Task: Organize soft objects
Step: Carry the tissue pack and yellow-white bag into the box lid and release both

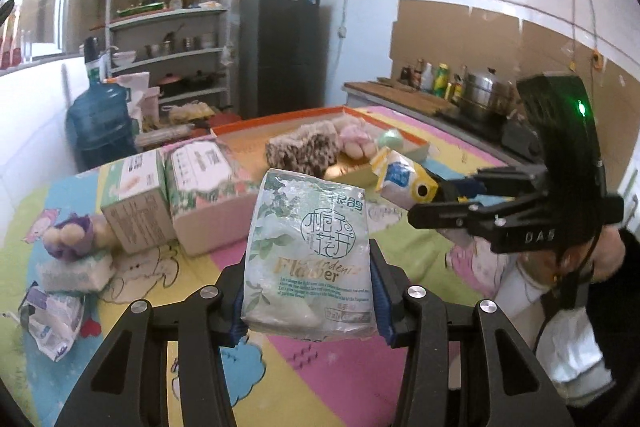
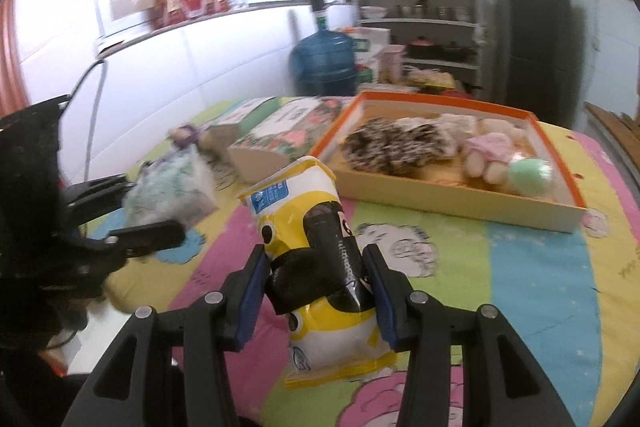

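Note:
My left gripper (image 1: 310, 301) is shut on a pale green and white tissue pack (image 1: 308, 247), held upright above the colourful mat. My right gripper (image 2: 318, 287) is shut on a yellow, white and black soft pack (image 2: 304, 211), also lifted off the mat. In the left wrist view the right gripper (image 1: 438, 197) holds the yellow pack (image 1: 400, 179) to the right, just before the orange-rimmed tray (image 1: 280, 119). The tray (image 2: 460, 199) holds a speckled brown-white fluffy thing (image 2: 392, 147), a pink plush (image 2: 492, 151) and a green ball (image 2: 532, 175).
Two tissue boxes (image 1: 200, 179) (image 1: 136, 203) stand left of the tray. A plush with a purple band (image 1: 68, 239), a white pack (image 1: 76, 271) and a crumpled packet (image 1: 52, 323) lie at the mat's left. A water jug (image 1: 100, 119), shelves and a fridge (image 1: 280, 47) stand behind.

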`<action>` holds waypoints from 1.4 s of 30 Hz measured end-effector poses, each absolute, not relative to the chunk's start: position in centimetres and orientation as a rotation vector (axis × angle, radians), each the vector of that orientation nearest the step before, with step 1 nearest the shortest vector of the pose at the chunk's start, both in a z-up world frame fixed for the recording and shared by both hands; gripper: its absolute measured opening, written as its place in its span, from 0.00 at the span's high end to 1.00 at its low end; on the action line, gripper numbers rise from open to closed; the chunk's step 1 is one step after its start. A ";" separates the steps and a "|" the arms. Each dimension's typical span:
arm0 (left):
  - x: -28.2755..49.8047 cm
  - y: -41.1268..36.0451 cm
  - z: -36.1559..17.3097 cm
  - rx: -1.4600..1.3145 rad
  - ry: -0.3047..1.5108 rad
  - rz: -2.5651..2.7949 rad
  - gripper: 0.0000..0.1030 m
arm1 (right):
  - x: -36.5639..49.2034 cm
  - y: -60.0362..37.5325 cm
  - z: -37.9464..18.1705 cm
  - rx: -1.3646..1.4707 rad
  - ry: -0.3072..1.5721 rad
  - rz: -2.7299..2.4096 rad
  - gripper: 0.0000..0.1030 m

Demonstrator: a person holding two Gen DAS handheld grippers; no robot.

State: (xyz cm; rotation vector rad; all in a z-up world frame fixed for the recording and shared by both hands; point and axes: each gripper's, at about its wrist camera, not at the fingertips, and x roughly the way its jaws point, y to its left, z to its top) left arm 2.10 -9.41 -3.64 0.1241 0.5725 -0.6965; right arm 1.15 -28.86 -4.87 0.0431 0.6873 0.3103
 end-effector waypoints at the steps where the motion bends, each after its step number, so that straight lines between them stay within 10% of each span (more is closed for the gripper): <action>1: 2.3 -9.6 -3.4 0.113 0.575 -0.692 0.52 | 1.2 -29.2 -4.7 0.046 0.683 0.294 0.53; 42: 17.4 -22.5 1.6 -0.021 0.623 -0.433 0.52 | 11.0 -39.3 1.2 -0.040 0.539 0.105 0.53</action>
